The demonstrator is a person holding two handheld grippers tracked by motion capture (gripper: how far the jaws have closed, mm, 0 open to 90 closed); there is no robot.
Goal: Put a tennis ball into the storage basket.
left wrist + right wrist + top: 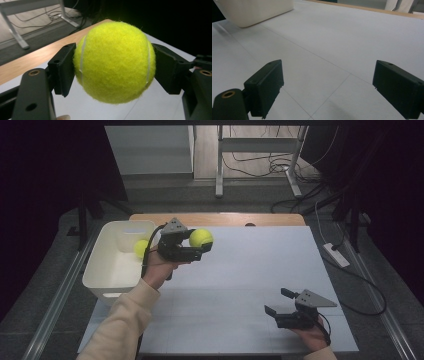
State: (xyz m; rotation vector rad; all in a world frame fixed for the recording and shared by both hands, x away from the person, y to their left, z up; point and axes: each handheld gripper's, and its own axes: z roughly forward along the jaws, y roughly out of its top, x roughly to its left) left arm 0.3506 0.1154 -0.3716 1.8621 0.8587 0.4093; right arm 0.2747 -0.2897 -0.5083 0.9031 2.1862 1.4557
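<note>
— What's the biggest thing here?
— The table (260, 270), covered in white. At its left edge sits a white bin (107, 270) with one tennis ball in the bin (140, 248).
— And the grippers?
— The left gripper (198, 247) is raised just right of the bin, jaws clamped on either side of a yellow tennis ball (113, 61). The right gripper (278, 302) rests low near the table's front right, jaws wide apart with nothing between them.
</note>
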